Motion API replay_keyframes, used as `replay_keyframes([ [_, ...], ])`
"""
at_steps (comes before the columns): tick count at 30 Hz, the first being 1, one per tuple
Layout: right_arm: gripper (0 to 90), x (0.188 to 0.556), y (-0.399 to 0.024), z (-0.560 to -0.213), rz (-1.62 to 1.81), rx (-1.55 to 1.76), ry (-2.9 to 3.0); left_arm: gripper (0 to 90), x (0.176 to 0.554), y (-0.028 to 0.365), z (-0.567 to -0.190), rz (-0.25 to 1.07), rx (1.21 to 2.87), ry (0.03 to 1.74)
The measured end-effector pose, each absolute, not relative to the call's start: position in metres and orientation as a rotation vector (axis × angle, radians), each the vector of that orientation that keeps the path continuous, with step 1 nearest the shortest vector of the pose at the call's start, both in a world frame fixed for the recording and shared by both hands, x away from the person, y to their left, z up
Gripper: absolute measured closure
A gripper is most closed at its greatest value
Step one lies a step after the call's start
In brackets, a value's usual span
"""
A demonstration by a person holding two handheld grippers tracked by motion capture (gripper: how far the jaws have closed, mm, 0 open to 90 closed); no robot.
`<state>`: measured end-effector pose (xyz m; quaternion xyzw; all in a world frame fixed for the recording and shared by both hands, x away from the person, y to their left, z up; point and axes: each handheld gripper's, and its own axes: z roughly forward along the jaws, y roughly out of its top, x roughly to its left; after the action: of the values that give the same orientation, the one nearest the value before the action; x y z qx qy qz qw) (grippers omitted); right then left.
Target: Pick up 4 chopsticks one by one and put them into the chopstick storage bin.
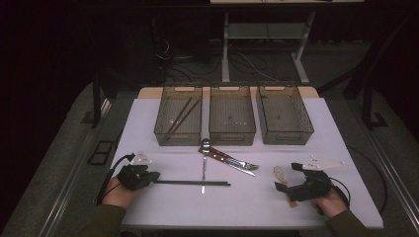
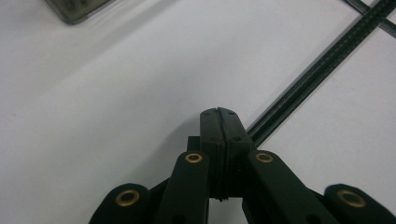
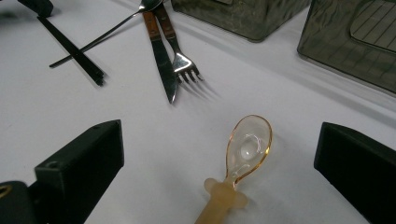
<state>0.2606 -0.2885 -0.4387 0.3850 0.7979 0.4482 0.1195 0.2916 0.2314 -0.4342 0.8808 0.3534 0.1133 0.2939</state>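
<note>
Table (image 1: 148, 207) in the high view: three smoky plastic bins in a row at the far edge; left bin (image 1: 179, 116) holds a pair of dark chopsticks (image 1: 181, 117), middle bin (image 1: 231, 116) and right bin (image 1: 284, 114) look bare. Just in front of the middle bin, a metal spoon (image 1: 203, 165), knife (image 1: 228, 160) and fork (image 1: 237, 159) lie bunched. Black chopsticks (image 1: 192, 183) lie level across the spoon's handle. Left gripper (image 1: 153, 177) sits at their left end. Right gripper (image 1: 286, 177) rests near right, beside a clear amber spoon (image 1: 280, 174).

Left gripper view: fingers (image 2: 210, 128) pressed flat together, nothing visible between the tips. Black chopsticks (image 2: 317, 70) run up-right, starting just beside the closed tips; whether they touch, can't tell.

Right gripper view: fingers (image 3: 81, 163) spread wide, amber spoon (image 3: 247, 149) on the table between them, bowl up, touching neither. Knife (image 3: 161, 56), fork (image 3: 180, 51), metal spoon (image 3: 109, 30) and black chopsticks (image 3: 74, 49) farther off.
</note>
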Motion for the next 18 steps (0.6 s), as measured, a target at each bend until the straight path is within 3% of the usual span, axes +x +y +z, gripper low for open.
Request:
replay_keyframes([
  [18, 1.3, 0.260, -0.288, -0.439, 1.308, 1.125, 2.334, 89.5, 0.266, 0.234, -0.434, 0.242, 2.346, 0.919],
])
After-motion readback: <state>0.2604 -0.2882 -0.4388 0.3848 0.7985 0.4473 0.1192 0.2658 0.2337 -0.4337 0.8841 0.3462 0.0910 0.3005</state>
